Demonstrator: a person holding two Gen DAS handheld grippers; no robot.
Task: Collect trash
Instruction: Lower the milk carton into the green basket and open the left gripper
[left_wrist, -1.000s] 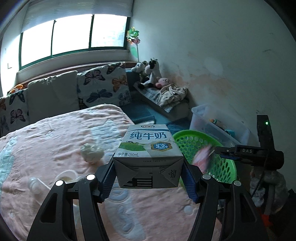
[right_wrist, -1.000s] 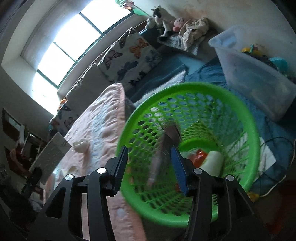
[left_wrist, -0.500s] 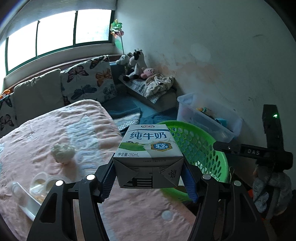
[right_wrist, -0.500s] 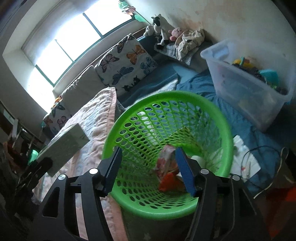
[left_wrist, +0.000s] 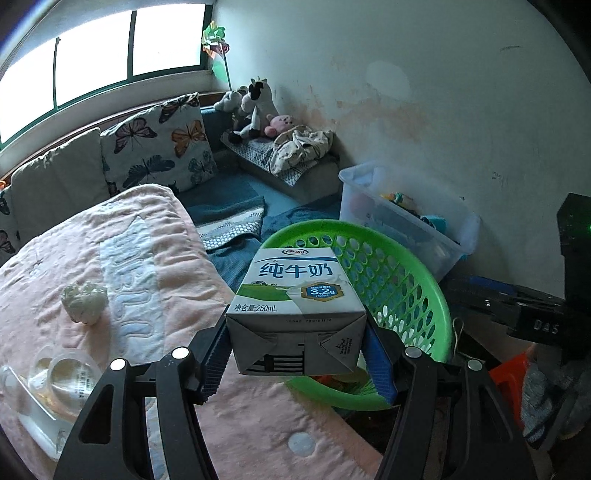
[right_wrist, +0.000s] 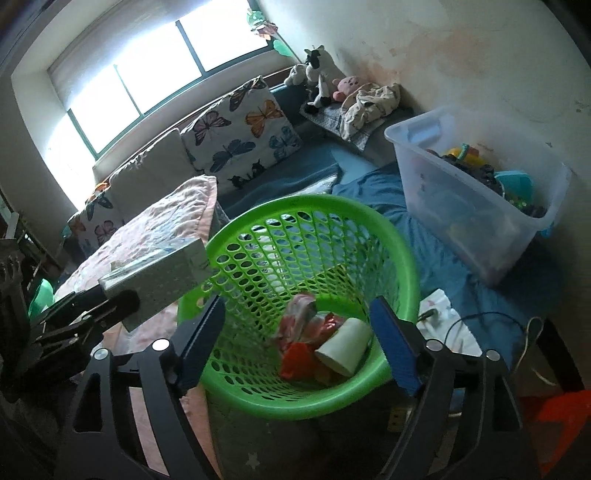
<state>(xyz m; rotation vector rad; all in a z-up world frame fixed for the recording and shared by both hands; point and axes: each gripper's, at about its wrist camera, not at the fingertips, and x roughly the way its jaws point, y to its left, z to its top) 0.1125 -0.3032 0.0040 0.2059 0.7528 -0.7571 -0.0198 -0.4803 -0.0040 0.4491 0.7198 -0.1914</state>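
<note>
Here, at the left of your left-wrist view, the pink quilt (left_wrist: 122, 258) runs to its edge near frame centre, with a crumpled white wad (left_wrist: 84, 302) lying on it at middle left and clear plastic cups (left_wrist: 62, 376) at lower left. Your left gripper (left_wrist: 295, 354) pinches the milk carton (left_wrist: 295, 306) by its two sides, pads pressed flat against them. The carton's long axis runs away from you along the fingers, its folded end toward the camera and its printed face up. It hangs over the near left rim of the green basket (left_wrist: 413, 280), where quilt edge and basket meet. Right of the basket sits a clear storage bin (left_wrist: 406, 218) against the wall, just beside it, so the open room there is narrow.

In your right-wrist view, the carton (right_wrist: 159, 280) shows at middle left, touching or just short of the basket rim (right_wrist: 369, 218); you cannot tell which. Your right gripper (right_wrist: 299, 339) is spreading its jaws, nothing between the pads, directly above the basket's open mouth. Wrappers (right_wrist: 299, 332) and a white paper cup (right_wrist: 345, 349) lie at the basket bottom. The bin (right_wrist: 476, 188) stands at right.
</note>
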